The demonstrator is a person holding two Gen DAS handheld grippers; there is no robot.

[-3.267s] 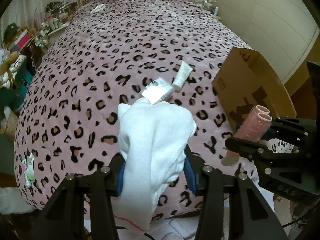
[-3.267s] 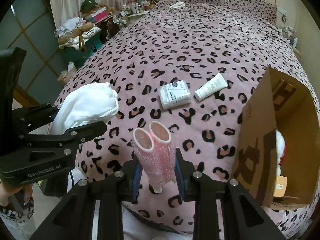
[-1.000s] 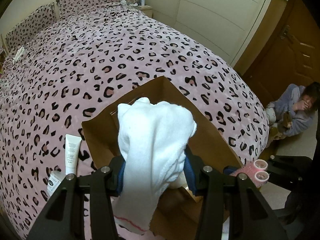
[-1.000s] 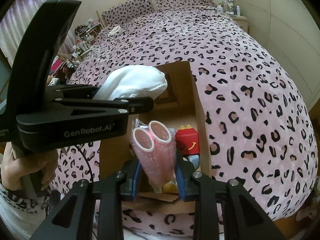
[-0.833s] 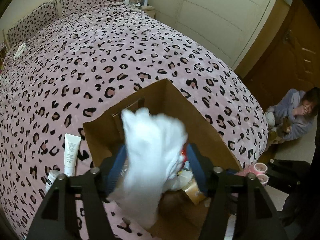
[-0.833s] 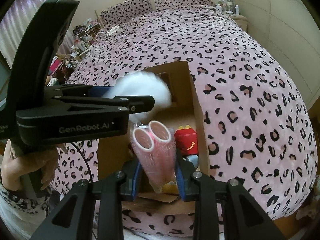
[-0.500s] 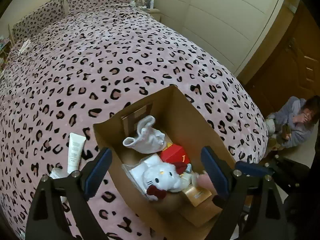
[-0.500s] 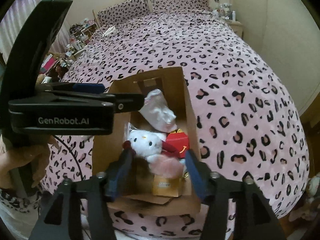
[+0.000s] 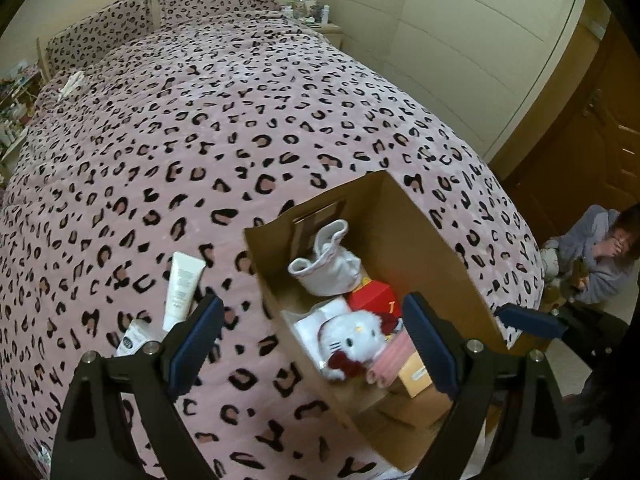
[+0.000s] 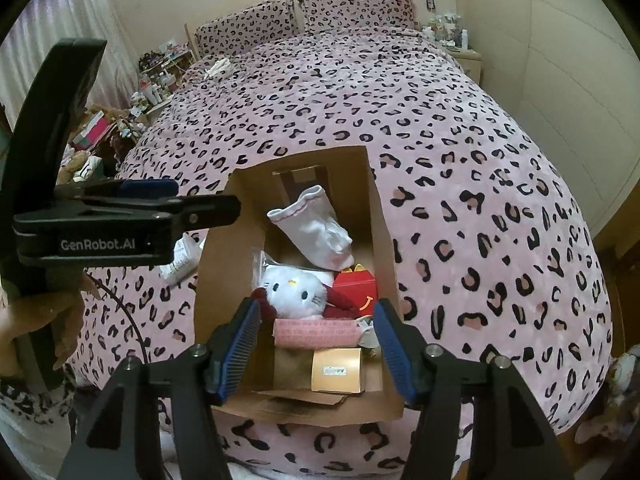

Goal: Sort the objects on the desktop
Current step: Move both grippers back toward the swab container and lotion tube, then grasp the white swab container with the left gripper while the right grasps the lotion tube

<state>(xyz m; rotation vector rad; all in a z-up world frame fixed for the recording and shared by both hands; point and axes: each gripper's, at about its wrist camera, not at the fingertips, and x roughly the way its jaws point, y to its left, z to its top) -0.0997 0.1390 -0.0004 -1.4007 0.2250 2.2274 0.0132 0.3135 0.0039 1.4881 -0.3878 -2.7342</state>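
I see a wide bed [image 9: 248,120] under a pink leopard-print cover filling most of both views. Near its foot edge sits an open cardboard box [image 10: 376,216], its long axis running from the foot of the bed toward the pillows. Bare cover lies open on every side of the box except the near one, where it meets the bed's edge.

Inside, a white sock [image 10: 316,232] leans tilted against the far end, cuff uppermost. Below it is a white plush cat [image 10: 294,288] with a red bow, face up, beside a red carton [image 10: 356,284] with a yellow smile mark. Pink hair rollers [image 10: 316,332] lie on their side, long axis across the box, resting over a small tan box [image 10: 338,370] whose label is too small to read.

My left gripper [image 9: 312,336] hangs above the box's left wall with jaws spread wide and nothing between them; its side reads "GenRobot.AI" in the right view. My right gripper [image 10: 314,352] hovers over the near end, jaws parted about halfway, empty, apart from the rollers.

Left of the box, on the cover, a white tube [image 9: 182,284] points cap-down toward me, beside a small white packet [image 9: 134,338]; their print is unreadable.
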